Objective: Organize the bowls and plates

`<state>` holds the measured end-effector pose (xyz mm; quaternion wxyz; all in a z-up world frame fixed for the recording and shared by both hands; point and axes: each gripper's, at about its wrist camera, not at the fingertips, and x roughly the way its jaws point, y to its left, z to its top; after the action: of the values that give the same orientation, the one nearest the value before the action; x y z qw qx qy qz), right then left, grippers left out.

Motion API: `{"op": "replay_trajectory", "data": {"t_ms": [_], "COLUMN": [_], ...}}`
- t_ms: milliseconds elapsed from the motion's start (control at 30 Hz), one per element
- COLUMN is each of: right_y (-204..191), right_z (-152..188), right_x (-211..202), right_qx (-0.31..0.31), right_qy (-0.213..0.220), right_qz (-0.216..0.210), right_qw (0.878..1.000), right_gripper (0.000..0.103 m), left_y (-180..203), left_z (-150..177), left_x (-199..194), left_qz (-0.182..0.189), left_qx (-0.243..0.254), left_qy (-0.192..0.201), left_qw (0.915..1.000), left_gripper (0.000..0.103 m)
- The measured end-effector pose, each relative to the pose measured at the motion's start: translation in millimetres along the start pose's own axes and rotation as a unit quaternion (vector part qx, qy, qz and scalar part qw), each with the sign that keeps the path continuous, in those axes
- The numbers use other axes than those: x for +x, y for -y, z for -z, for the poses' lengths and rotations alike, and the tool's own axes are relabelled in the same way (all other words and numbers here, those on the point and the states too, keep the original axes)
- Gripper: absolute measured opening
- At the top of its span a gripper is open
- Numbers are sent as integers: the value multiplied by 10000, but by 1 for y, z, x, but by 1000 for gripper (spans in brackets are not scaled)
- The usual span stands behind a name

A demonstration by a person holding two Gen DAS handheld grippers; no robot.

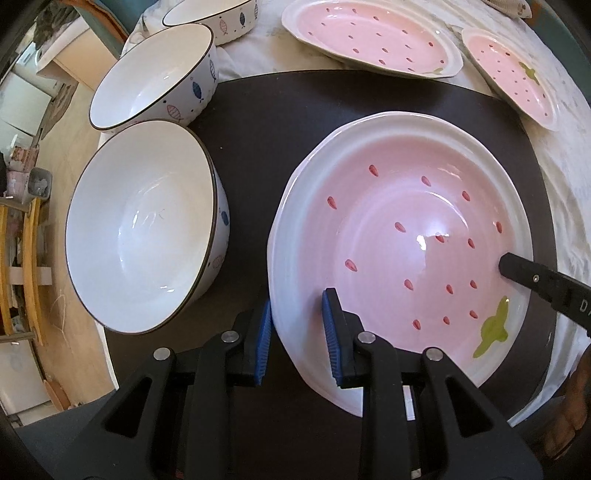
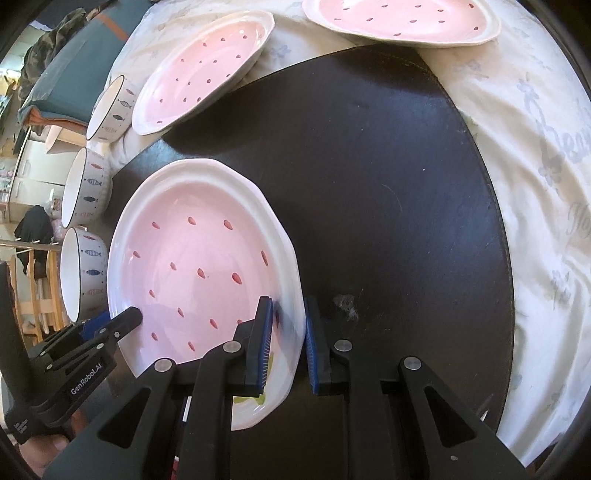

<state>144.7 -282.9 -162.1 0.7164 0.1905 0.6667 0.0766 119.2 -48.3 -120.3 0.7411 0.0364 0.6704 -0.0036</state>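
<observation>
A large pink strawberry-pattern plate (image 1: 399,236) with a white rim lies on the dark round mat (image 1: 280,110). My left gripper (image 1: 297,332) is shut on its left rim, one blue pad inside and one outside. My right gripper (image 2: 288,343) is shut on the opposite rim of the same plate (image 2: 192,254). The right gripper's finger also shows in the left wrist view (image 1: 517,269), and the left gripper shows in the right wrist view (image 2: 110,325). A white fish-pattern bowl (image 1: 144,229) sits beside the plate on the left.
Two more fish-pattern bowls (image 1: 155,74) (image 1: 221,18) stand further back on the left. Two more pink plates (image 1: 373,37) (image 1: 513,74) lie on the white cloth (image 2: 535,184) at the back. The mat (image 2: 388,184) stretches right of the held plate. A wooden chair (image 1: 22,266) stands off the table's left.
</observation>
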Motion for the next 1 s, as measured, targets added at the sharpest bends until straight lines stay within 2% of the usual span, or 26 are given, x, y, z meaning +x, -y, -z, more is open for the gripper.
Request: {"op": "replay_trajectory", "data": {"t_ms": [133, 300, 400, 533, 600, 767, 867, 900, 933, 1000], "right_y": [1, -4, -7, -11, -13, -13, -13, -13, -13, -13], "right_z": [-1, 3, 7, 13, 15, 23, 29, 32, 35, 43], "right_x": [1, -11, -22, -37, -42, -53, -58, -59, -59, -63], "right_qx": [99, 79, 19, -46, -87, -107, -99, -81, -66, -39], "right_qy": [36, 362, 564, 855, 954, 1148, 1226, 1250, 1262, 1368], "right_qz": [-70, 60, 149, 207, 246, 304, 329, 354, 352, 219], "right_qw": [9999, 9993, 9983, 9961, 9951, 9929, 9919, 9915, 9914, 9904], "right_gripper": [17, 17, 17, 21, 21, 21, 23, 36, 68, 88], "left_y": [17, 7, 4, 3, 2, -2, -10, -12, -15, -14], "left_z": [4, 9, 9, 18, 21, 29, 40, 42, 44, 48], "left_x": [1, -1, -2, -9, -12, -22, -33, -35, -39, -47], "left_qz": [14, 53, -19, -38, -37, -39, -73, -55, -27, 23], "left_qx": [49, -2, -70, -56, -67, -10, -52, -83, -140, -240], "left_qy": [-25, -48, -75, -42, -19, 123, 252, 294, 363, 471], "left_qw": [10000, 10000, 9999, 10000, 10000, 9999, 9996, 9995, 9992, 9986], "left_gripper": [23, 26, 35, 41, 49, 58, 59, 59, 59, 59]}}
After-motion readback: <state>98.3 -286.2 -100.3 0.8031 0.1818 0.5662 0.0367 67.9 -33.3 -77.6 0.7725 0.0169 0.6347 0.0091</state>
